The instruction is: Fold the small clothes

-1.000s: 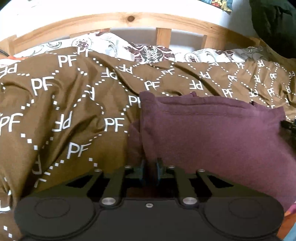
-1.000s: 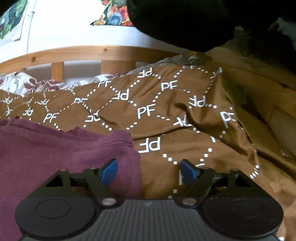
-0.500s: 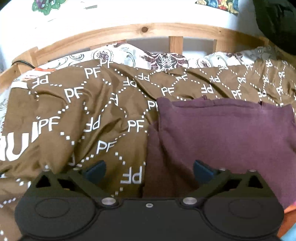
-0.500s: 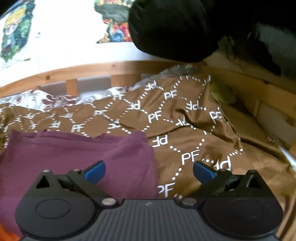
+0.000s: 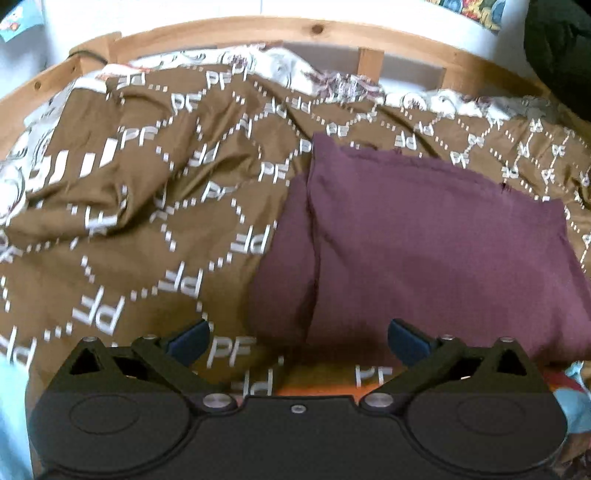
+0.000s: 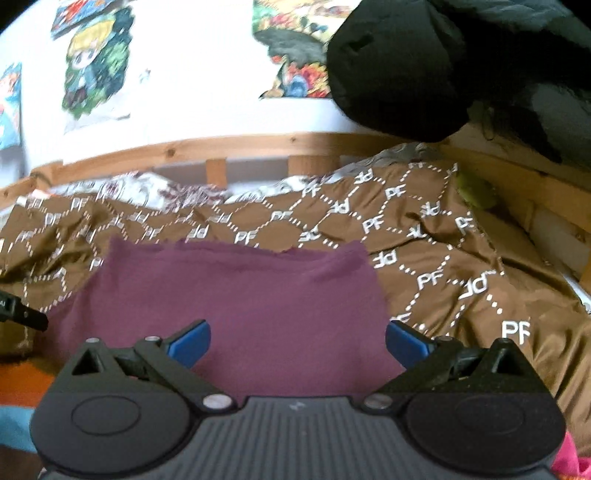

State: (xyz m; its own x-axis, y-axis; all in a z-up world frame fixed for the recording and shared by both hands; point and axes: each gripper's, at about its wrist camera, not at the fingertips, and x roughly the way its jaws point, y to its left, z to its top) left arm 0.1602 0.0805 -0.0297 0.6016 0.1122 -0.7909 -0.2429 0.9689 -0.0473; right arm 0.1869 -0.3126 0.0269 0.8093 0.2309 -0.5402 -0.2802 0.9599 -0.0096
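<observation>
A folded maroon garment (image 5: 424, 240) lies flat on the brown bedspread (image 5: 147, 229) printed with white letters. In the left wrist view it fills the right half, with a narrow flap along its left edge. My left gripper (image 5: 297, 341) hovers open just short of its near edge, nothing between the blue pads. In the right wrist view the same maroon garment (image 6: 240, 302) lies straight ahead. My right gripper (image 6: 297, 341) is open above its near edge, jaws wide apart and empty. The tip of the other gripper shows at the left edge.
A wooden bed rail (image 5: 295, 33) runs along the far side, with a patterned white sheet (image 5: 332, 81) under the bedspread. Something bulky and black (image 6: 461, 62) hangs at the upper right. Orange cloth (image 6: 26, 380) and pink cloth (image 6: 569, 461) lie near me.
My left gripper was shut on the garment's near edge, then let go and opened wide. The right gripper opened fully too. Both drew back from the garment, which now lies flat.
</observation>
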